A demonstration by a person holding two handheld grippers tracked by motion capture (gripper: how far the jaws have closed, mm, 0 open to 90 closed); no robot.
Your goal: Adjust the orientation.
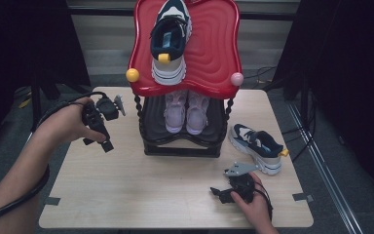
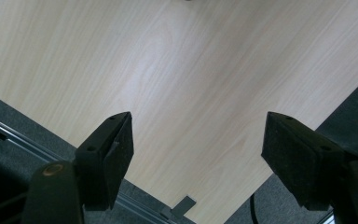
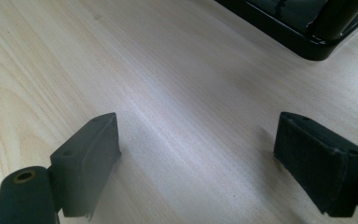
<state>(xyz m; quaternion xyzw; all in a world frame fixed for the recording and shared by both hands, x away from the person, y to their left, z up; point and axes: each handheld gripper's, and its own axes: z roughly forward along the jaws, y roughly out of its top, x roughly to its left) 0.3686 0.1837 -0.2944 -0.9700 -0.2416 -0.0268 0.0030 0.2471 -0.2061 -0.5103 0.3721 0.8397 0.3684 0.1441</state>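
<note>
From above, we see our left gripper held over the left part of the desk, beside a two-tier shoe rack that stands at the far middle. Our right gripper rests low at the near right of the desk, fingers pointing left. Just beyond it, to the right of the rack, lies a white and navy sneaker with a yellow heel tab, its toe towards the rack, close to our right hand but apart from it. Its twin sits on the red top tray, and a pale pink pair stands on the black lower shelf.

Along the left gripper we look down on bare pale wood, the desk edge and grey floor below; the fingers stand spread wide with nothing between them.

Along the right gripper the fingers are likewise spread apart over bare desk, gripping nothing, and the rack's black base crosses the far right corner.
</note>
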